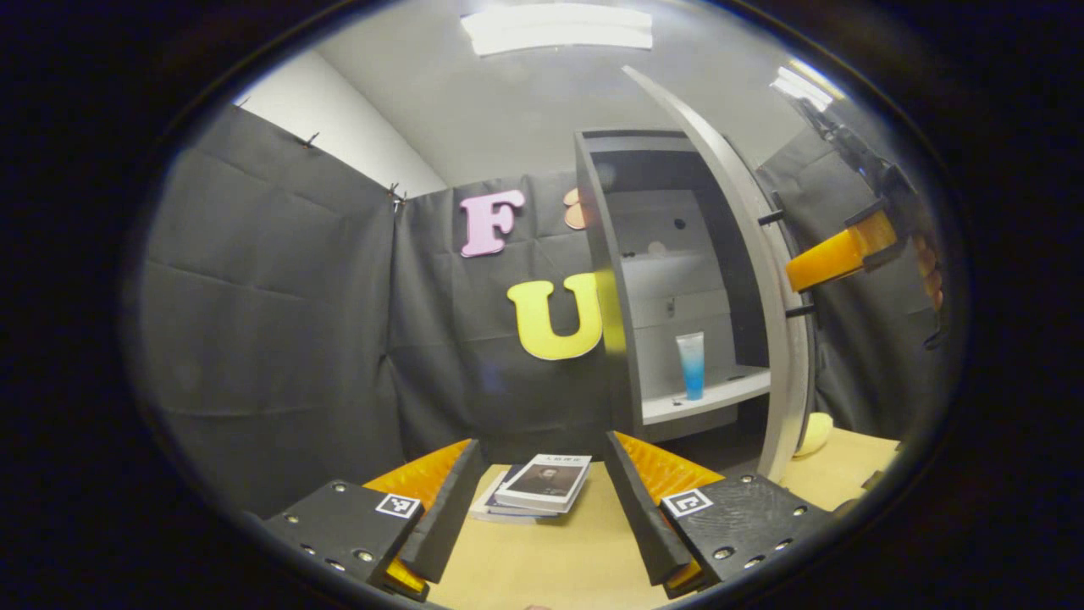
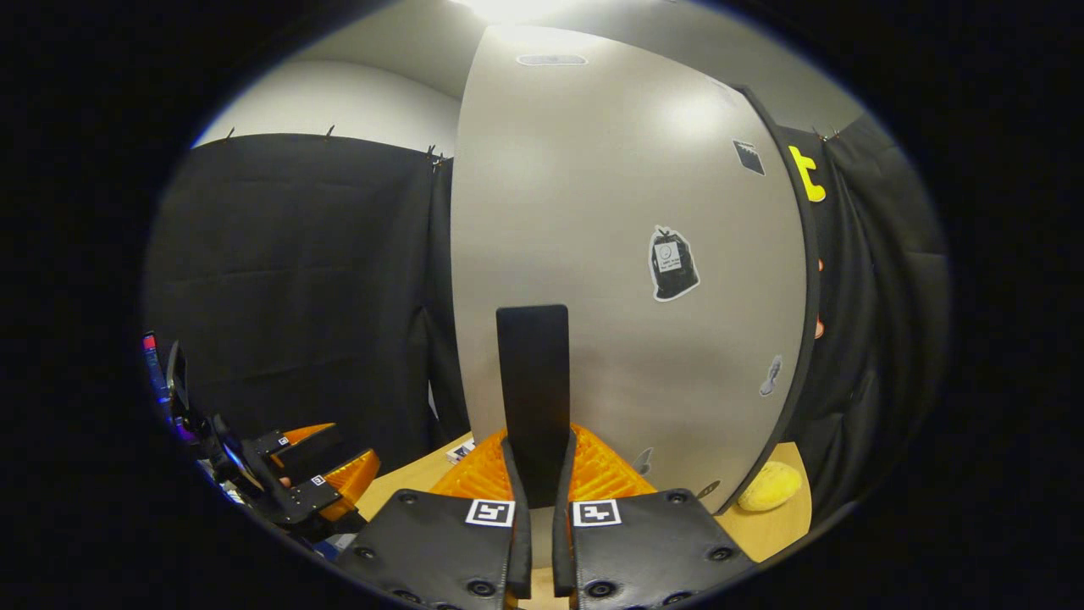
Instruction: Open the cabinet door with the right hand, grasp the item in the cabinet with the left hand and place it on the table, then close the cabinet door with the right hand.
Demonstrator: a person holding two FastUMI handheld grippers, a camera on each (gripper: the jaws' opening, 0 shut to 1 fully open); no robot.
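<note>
The grey cabinet [image 1: 669, 254] stands on the table with its door [image 1: 754, 254] swung wide open. On its lower shelf a blue-and-white tube [image 1: 691, 364] stands upright. My left gripper [image 1: 542, 445] is open and empty, low over the table and well short of the cabinet; in the right gripper view it hangs at the lower left [image 2: 313, 483]. My right gripper [image 2: 540, 457] is shut on the black door handle [image 2: 533, 373], pressed against the door's outer face [image 2: 627, 212]. In the left gripper view it sits at the door's edge [image 1: 834, 258].
A small stack of books [image 1: 542, 487] lies on the wooden table [image 1: 550, 559] just ahead of my left fingers. A yellow soft lump [image 2: 769, 486] rests on the table by the foot of the open door. Black cloth walls close in the booth.
</note>
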